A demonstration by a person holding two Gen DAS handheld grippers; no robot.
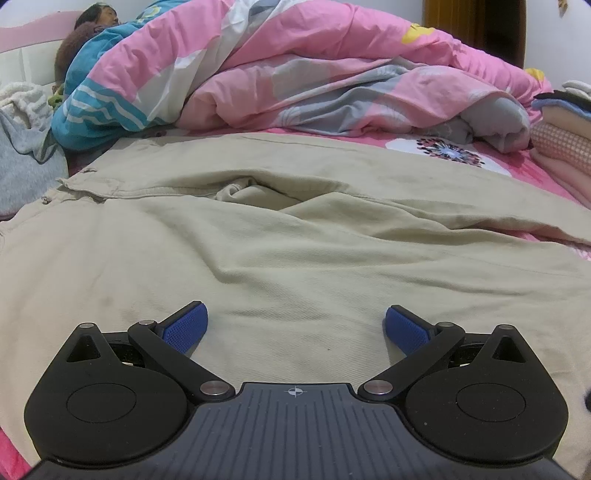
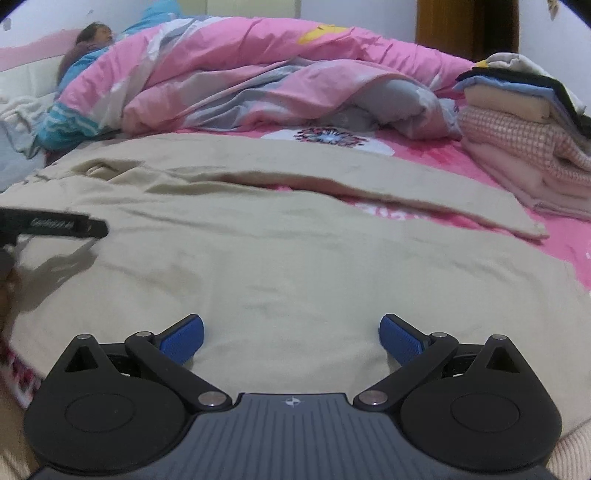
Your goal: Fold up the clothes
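Beige trousers [image 1: 295, 236] lie spread across the pink bed, waistband to the left and legs running right; the two legs [image 2: 332, 221] lie one behind the other, with a strip of sheet between them. My left gripper [image 1: 295, 325] is open just over the near trouser leg, its blue pads [image 1: 184, 326] wide apart with nothing between them. My right gripper [image 2: 291, 334] is open too, low over the near leg further right. The black body of the left gripper [image 2: 55, 223] pokes in at the left edge of the right wrist view.
A bunched pink, grey and teal quilt [image 1: 295, 70] fills the far side of the bed, with a person [image 1: 99, 18] lying at its far left. A stack of folded clothes [image 2: 528, 136] sits at the right. A grey garment [image 1: 26, 162] lies at the left.
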